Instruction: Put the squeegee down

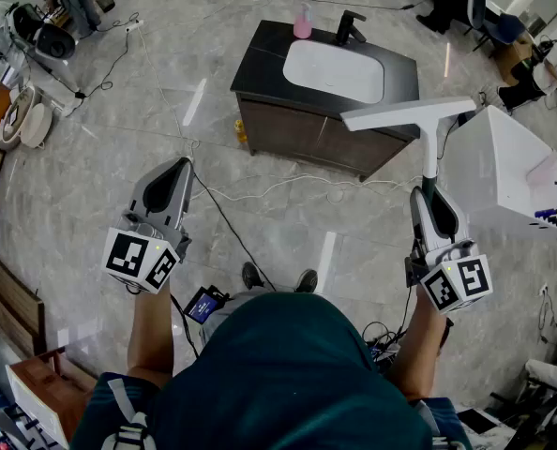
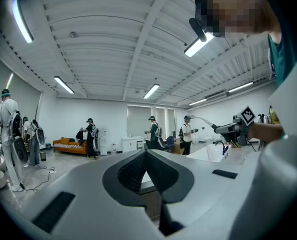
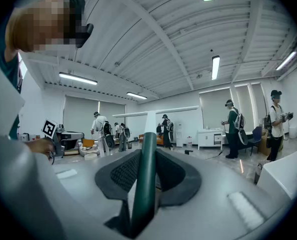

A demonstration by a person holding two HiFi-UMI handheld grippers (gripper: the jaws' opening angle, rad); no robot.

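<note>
Right of middle in the head view: the squeegee, up in the air, white blade crosswise on top, thin stem running down into the right gripper. Clamped on the dark green handle, one pad on each side. Left of middle, the left gripper, pinched together on nothing.

Probably light and stiff (mostly plastic, at a guess). Smooth handle, so could slip or spin. A bit top-heavy with that long blade. Best held low on the green part, as now, and laid down gently, maybe on the dark sink counter in the upper middle.
</note>
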